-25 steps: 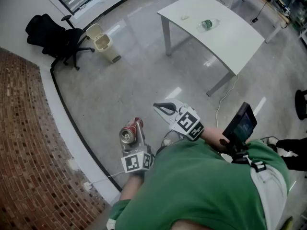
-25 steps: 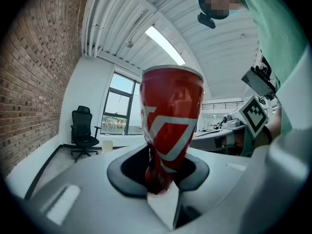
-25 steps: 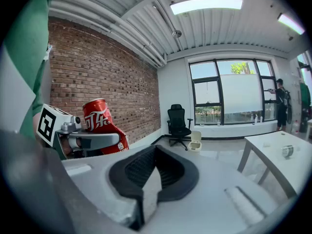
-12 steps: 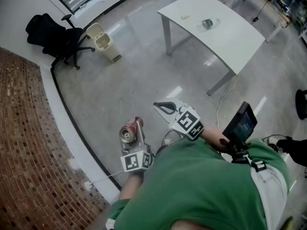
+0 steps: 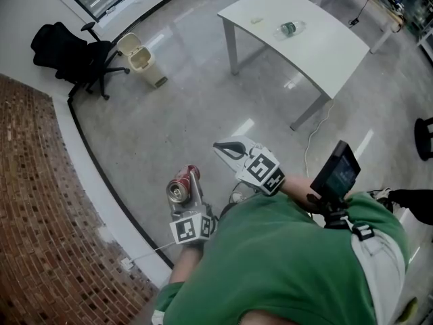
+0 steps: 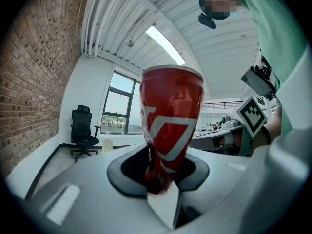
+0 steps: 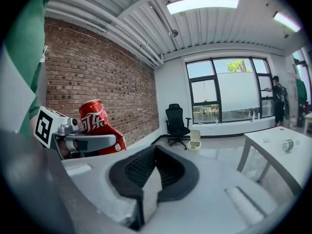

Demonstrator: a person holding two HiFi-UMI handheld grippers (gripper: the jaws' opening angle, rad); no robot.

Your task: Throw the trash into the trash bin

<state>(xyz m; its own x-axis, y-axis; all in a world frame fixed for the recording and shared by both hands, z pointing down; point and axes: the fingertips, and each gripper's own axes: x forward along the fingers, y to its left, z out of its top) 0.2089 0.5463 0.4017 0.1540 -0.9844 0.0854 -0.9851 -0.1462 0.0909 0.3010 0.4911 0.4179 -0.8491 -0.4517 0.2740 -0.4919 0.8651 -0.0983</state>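
Left tool gripping one red can, one trash bin

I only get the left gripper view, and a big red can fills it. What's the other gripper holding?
Observer: Nothing. The right gripper is shut, with nothing between its jaws.
Operator: Is there more trash around?
Observer: Yes, a plastic bottle lies on the white table.
Operator: Is the bin ready?
Observer: In the head view, the trash bin has its lid flipped up.
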